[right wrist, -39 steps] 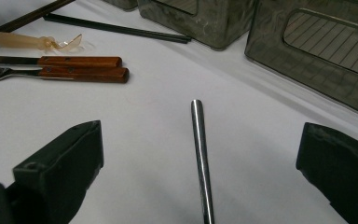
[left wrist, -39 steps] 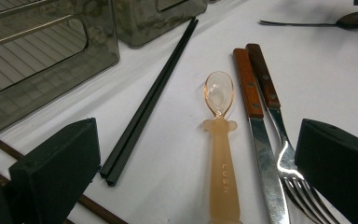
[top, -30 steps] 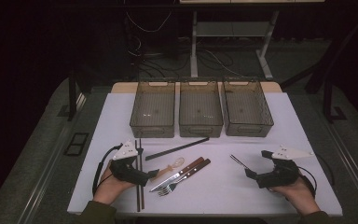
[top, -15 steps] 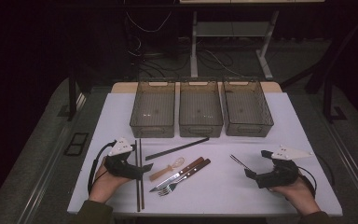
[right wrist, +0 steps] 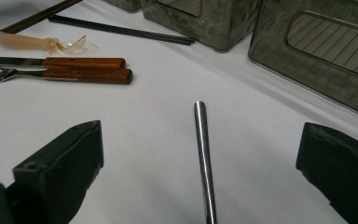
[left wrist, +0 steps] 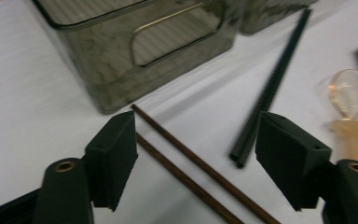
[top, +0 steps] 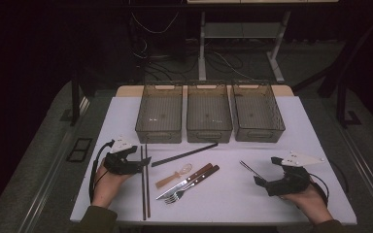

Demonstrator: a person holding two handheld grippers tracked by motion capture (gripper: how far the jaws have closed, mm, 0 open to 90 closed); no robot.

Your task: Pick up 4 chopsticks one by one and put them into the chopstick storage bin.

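The left gripper (top: 143,164) sits low over the surface (top: 320,145) with its jaws apart and just closing in; the brown chopsticks (top: 144,187) lie between them, not yet pinched. In the left gripper view the pair (left wrist: 186,172) runs slantwise from beside the left jaw toward the lower right, so the long axis crosses the gap at an angle rather than square to it. From above, the sticks stretch from the gripper back toward the person, side by side and nearly touching. I judge the squeeze has to catch both at once near their far ends, or one will roll free.

Just to the right of that gripper lie a black chopstick (left wrist: 270,88) and a clear spoon (left wrist: 352,105), then a knife (top: 187,181) and fork (top: 189,189).

The right gripper (top: 264,180) rests with its jaws wide apart, and a metal chopstick (right wrist: 204,158) points straight out ahead between them, untouched. The left hand is far nearer the brown pair.
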